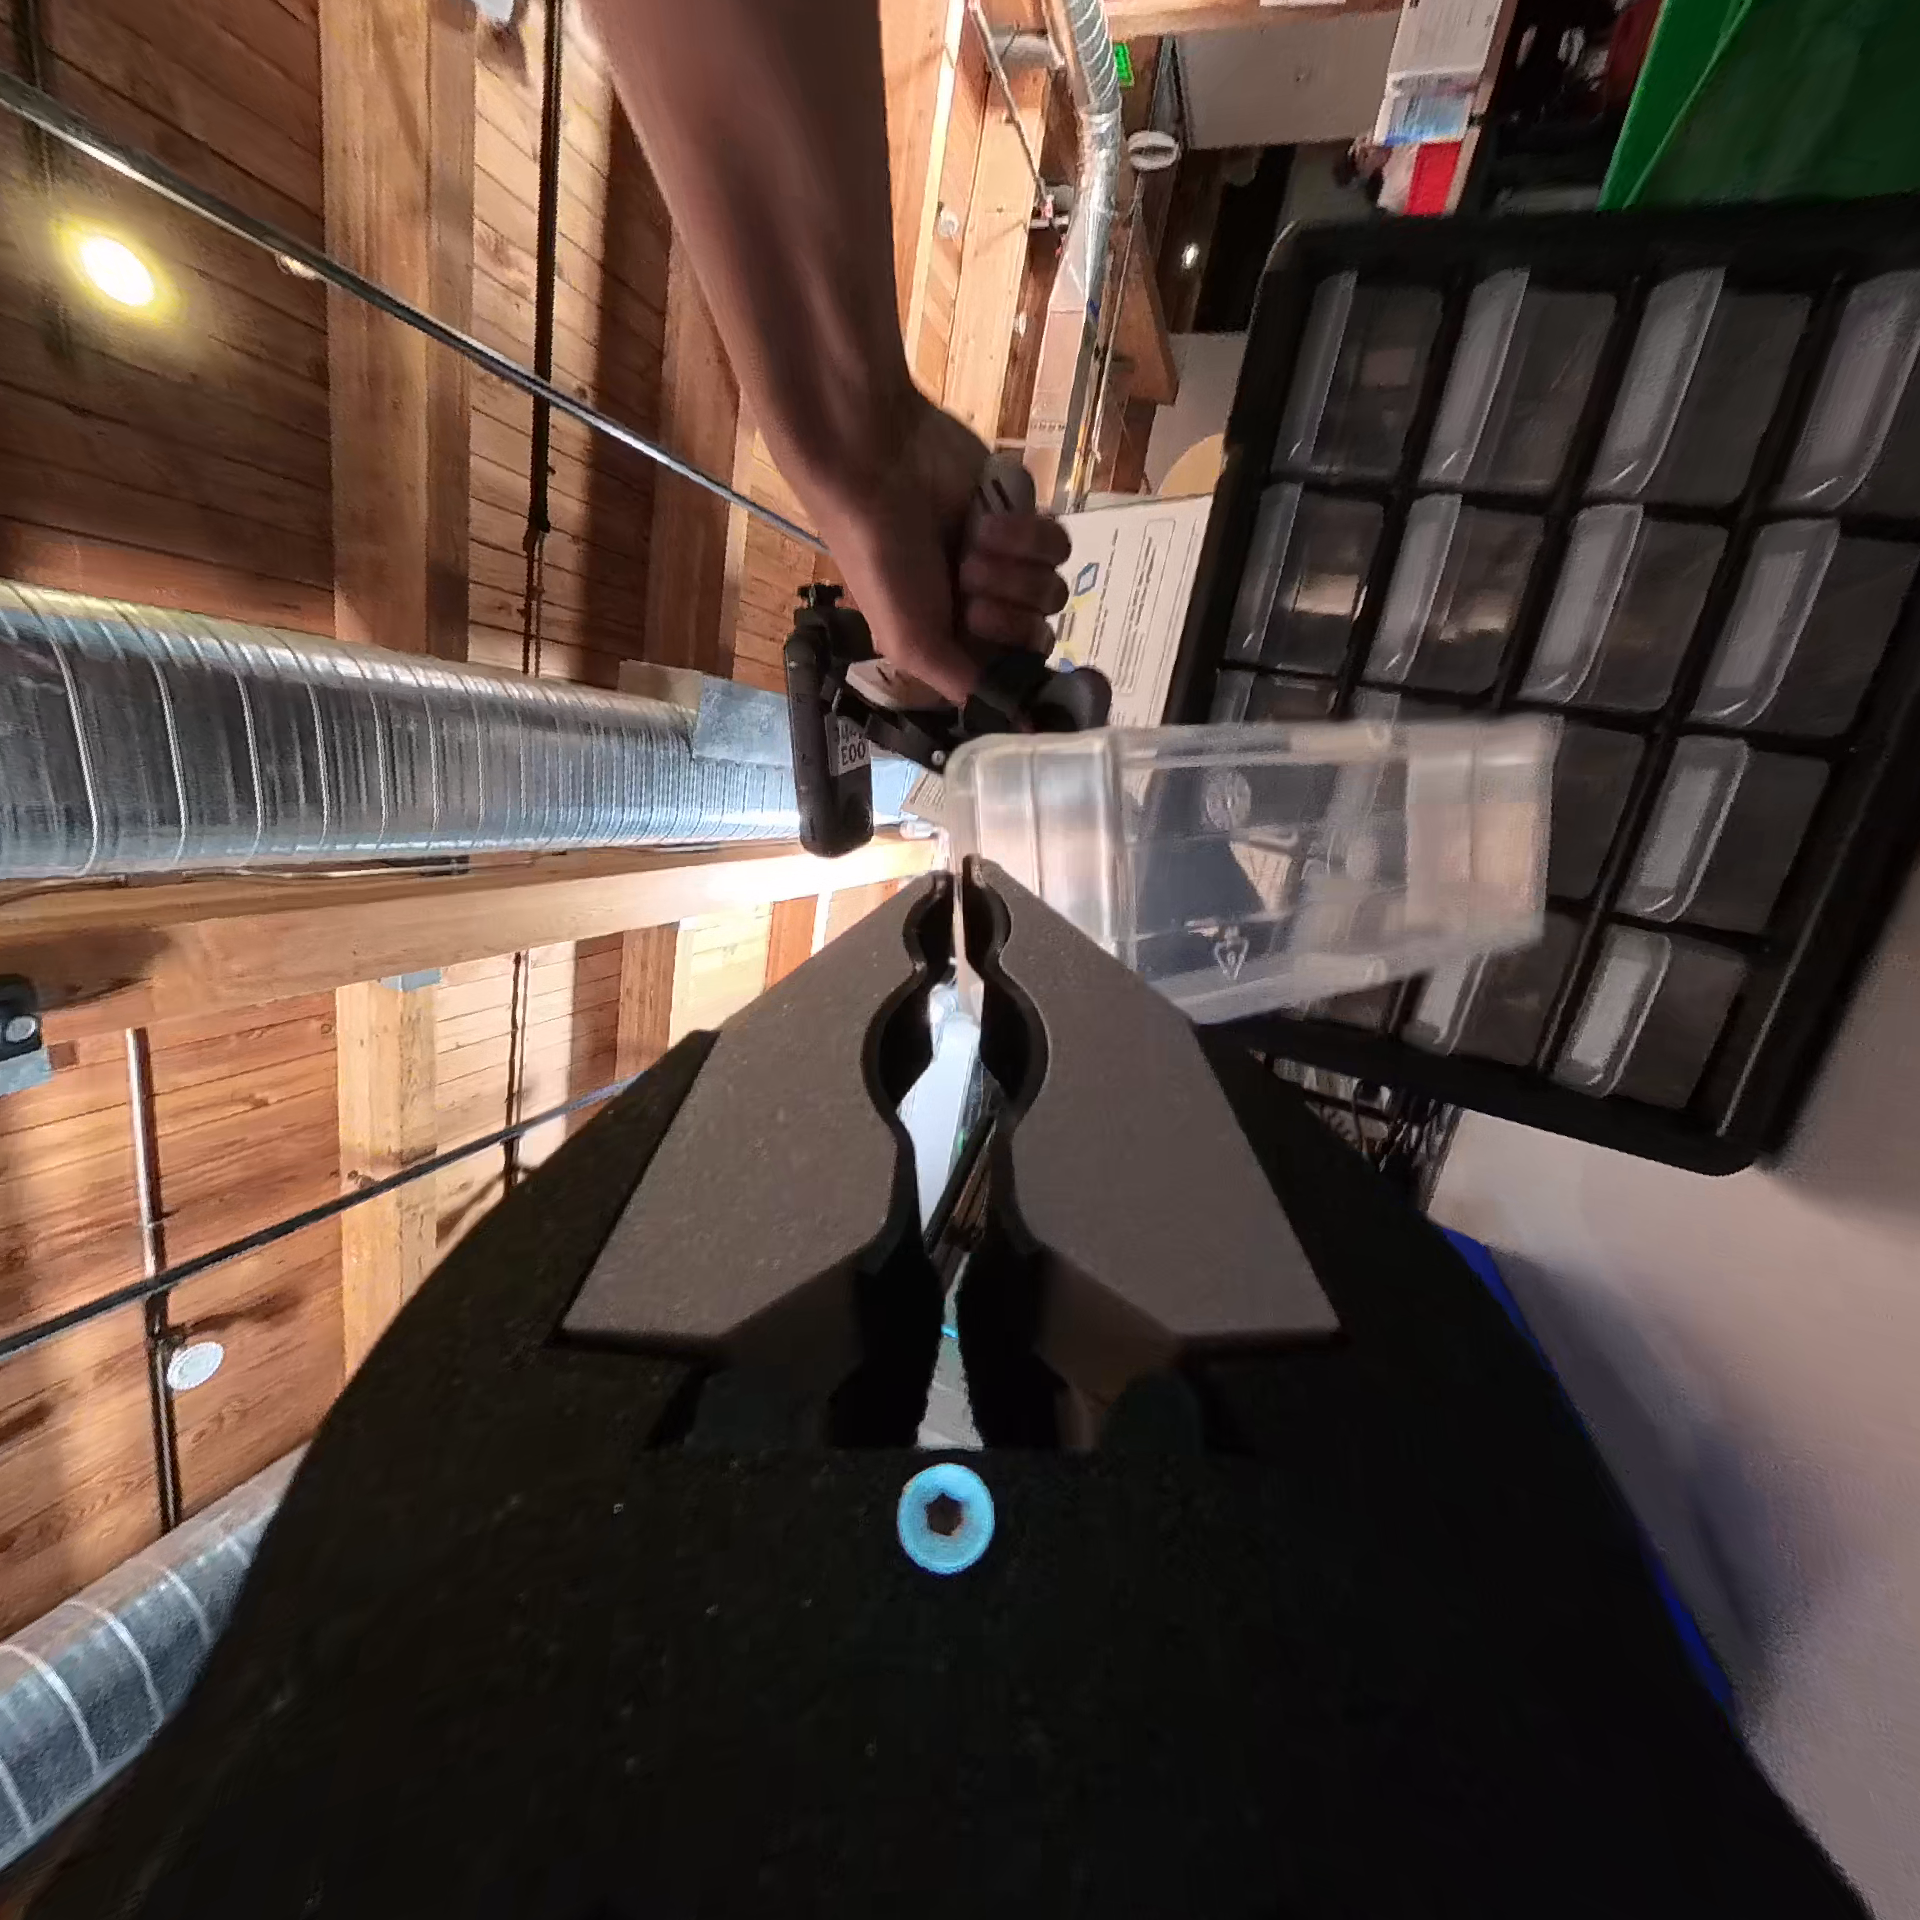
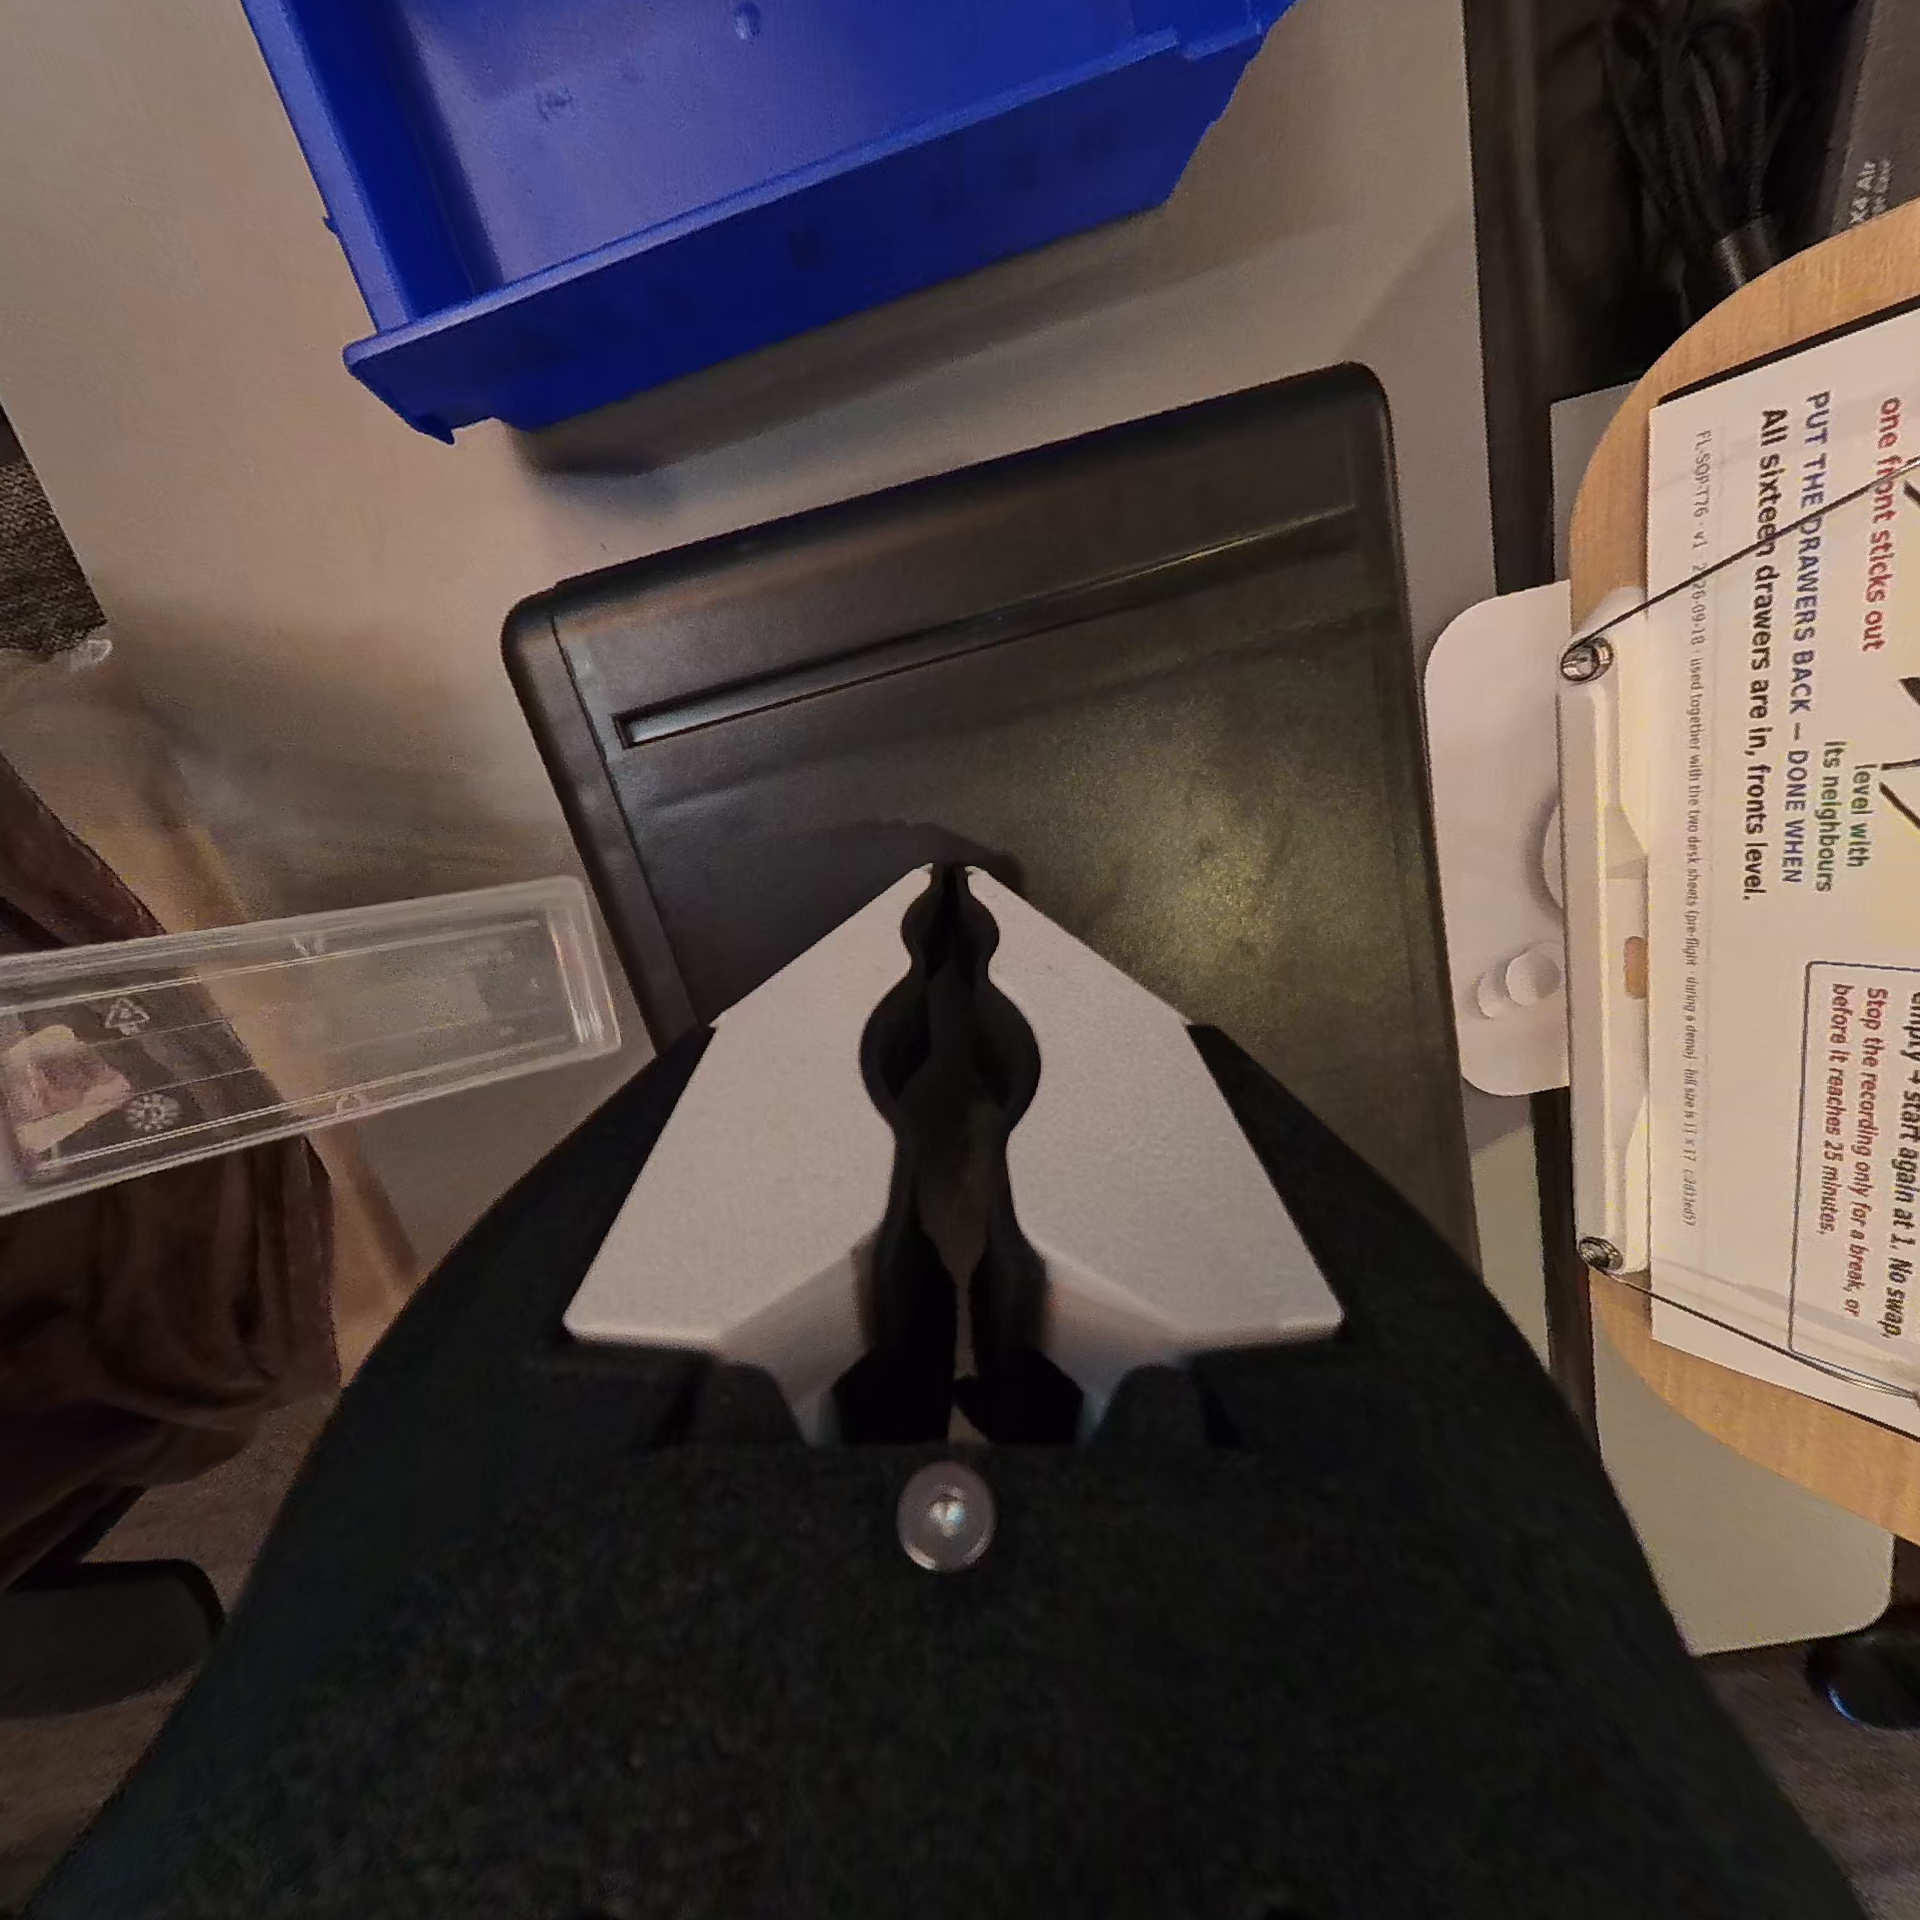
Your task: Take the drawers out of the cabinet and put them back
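My left gripper (image 1: 958, 883) is shut on the thin front lip of a clear plastic drawer (image 1: 1247, 862) and holds it in the air. The drawer's far end points at the front of the black cabinet (image 1: 1756, 1122), which holds several clear drawers. In the right wrist view the same clear drawer (image 2: 291, 997) shows at the left, beside the black cabinet (image 2: 1039, 675). My right gripper (image 2: 948, 878) is shut with nothing between its fingers, its tips at the cabinet's top panel. It also shows in the left wrist view (image 1: 894, 717), held by a hand (image 1: 935, 540).
A blue bin (image 2: 727, 187) stands on the light table (image 2: 208, 520) beyond the cabinet. A printed sheet on a wooden board (image 2: 1766, 831) with a white clip (image 2: 1507, 831) is at the right. Wooden ceiling beams and a metal duct (image 1: 312, 727) fill the left wrist view's left side.
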Tool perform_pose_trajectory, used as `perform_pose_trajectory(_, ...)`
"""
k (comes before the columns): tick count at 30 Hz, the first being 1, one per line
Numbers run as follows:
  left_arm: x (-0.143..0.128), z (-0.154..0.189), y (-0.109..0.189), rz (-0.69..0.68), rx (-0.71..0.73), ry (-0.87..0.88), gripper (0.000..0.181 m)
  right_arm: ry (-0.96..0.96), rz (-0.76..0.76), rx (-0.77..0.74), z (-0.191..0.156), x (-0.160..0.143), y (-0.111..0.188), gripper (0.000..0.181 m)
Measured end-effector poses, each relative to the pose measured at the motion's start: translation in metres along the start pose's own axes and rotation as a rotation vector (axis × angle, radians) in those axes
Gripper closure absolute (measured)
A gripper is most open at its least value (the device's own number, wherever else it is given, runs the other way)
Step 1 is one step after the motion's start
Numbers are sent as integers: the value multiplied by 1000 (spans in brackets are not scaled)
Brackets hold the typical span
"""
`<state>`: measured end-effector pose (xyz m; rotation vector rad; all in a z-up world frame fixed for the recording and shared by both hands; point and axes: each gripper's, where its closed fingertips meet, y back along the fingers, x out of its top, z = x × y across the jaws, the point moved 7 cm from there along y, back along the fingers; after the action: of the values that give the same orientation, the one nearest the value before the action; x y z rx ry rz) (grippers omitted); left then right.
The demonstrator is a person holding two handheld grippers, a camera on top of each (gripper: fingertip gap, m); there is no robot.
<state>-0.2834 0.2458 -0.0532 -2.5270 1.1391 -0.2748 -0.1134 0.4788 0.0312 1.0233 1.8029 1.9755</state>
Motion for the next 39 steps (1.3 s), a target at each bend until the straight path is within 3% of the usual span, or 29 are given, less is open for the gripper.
perform_pose_trajectory(10,17,60,11,134,-119,-21,181,-11,20,-9,-1,-1,0,181)
perform_pose_trajectory(16,18,71,14,137,-203,41,181,-13,8,-2,0,-1,0,181)
perform_pose_trajectory(24,23,89,47,205,-303,28,180,-6,1,-16,-1,0,0,181)
perform_pose_trajectory(31,22,103,69,178,-508,143,176,-13,7,-13,-1,0,0,181)
perform_pose_trajectory(39,17,124,80,149,-654,99,175,-16,0,-19,-1,0,0,181)
